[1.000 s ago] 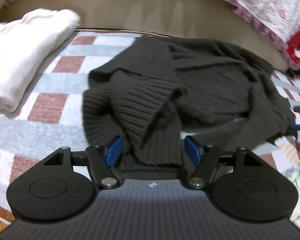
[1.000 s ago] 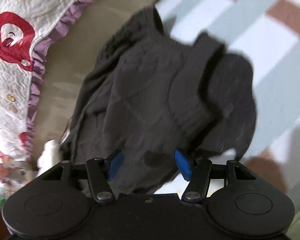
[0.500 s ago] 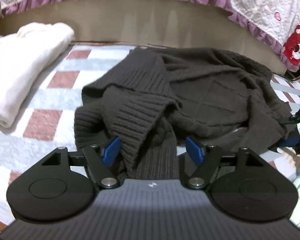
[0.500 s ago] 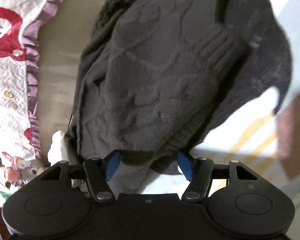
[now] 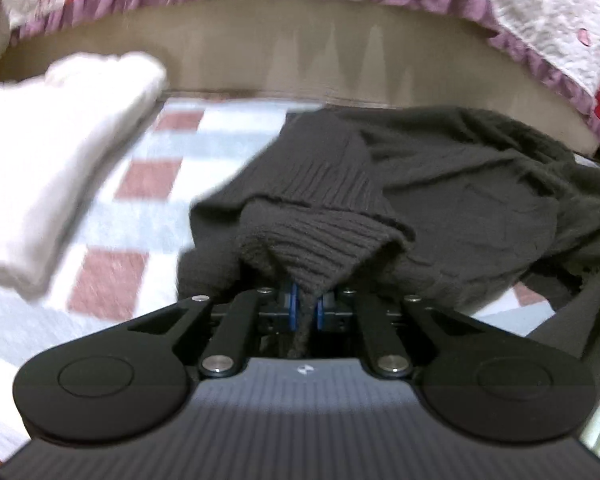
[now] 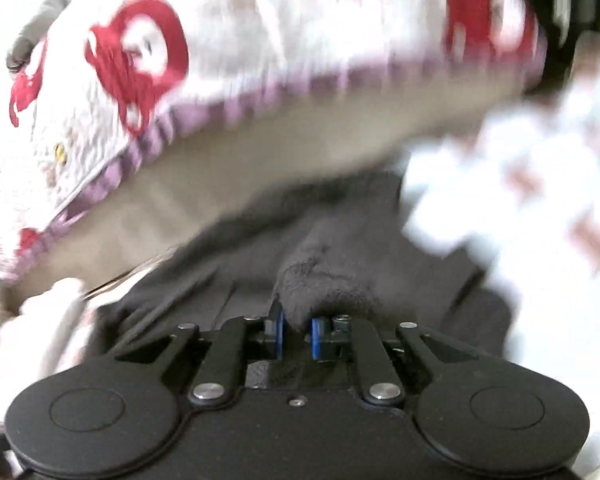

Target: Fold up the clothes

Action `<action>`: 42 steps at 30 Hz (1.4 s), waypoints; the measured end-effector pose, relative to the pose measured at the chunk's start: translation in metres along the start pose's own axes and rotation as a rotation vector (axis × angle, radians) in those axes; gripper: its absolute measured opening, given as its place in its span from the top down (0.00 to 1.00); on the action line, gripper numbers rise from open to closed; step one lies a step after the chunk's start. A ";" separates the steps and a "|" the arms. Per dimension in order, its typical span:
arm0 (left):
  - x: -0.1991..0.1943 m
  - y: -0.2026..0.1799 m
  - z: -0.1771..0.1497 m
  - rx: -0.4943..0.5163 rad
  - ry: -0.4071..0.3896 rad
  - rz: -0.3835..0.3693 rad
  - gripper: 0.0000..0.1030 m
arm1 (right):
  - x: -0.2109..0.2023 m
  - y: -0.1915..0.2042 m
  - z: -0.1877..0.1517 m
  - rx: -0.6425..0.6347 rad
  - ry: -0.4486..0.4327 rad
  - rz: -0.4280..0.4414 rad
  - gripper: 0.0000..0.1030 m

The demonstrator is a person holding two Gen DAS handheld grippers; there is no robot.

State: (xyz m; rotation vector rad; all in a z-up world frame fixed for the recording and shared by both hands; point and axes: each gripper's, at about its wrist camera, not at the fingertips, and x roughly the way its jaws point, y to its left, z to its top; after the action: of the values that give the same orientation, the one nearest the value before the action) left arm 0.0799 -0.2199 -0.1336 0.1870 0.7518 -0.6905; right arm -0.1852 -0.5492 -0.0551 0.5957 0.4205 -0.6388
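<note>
Left tongs (image 5: 304,312) clamp a ribbed fold of the dark sweater (image 5: 440,200). Right tongs (image 6: 296,334) clamp another fold. Folded white garment (image 5: 52,184) lies beside it.

right view motion-blurred, quilt (image 6: 260,40) smeared, sweater (image 5: 480,200) cut off right

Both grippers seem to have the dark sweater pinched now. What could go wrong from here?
The left hand-held gripper pinches only a bunched ribbed fold of the dark sweater; it may slip or lift crumpled. The right hand-held gripper holds a small nub, and that view is blurred, so a quick pull could tug it free. The folded white garment nearby could get dragged.
</note>
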 end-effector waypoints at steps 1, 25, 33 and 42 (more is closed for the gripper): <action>-0.010 0.000 0.004 0.008 -0.025 0.010 0.93 | -0.007 -0.009 0.014 -0.006 -0.012 -0.016 0.87; -0.056 0.001 -0.080 -0.099 0.250 0.018 0.90 | -0.033 -0.165 0.038 -0.207 0.427 -0.445 0.88; -0.094 0.003 -0.053 -0.117 0.100 0.061 0.82 | -0.056 -0.123 0.061 -0.224 0.260 -0.265 0.67; -0.106 0.010 -0.031 -0.197 0.012 -0.023 0.60 | 0.010 -0.004 0.046 -0.183 0.241 0.167 0.57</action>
State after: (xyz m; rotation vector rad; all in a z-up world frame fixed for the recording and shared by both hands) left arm 0.0130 -0.1461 -0.0842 0.0029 0.8290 -0.6334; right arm -0.1722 -0.5848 -0.0272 0.5277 0.6408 -0.3651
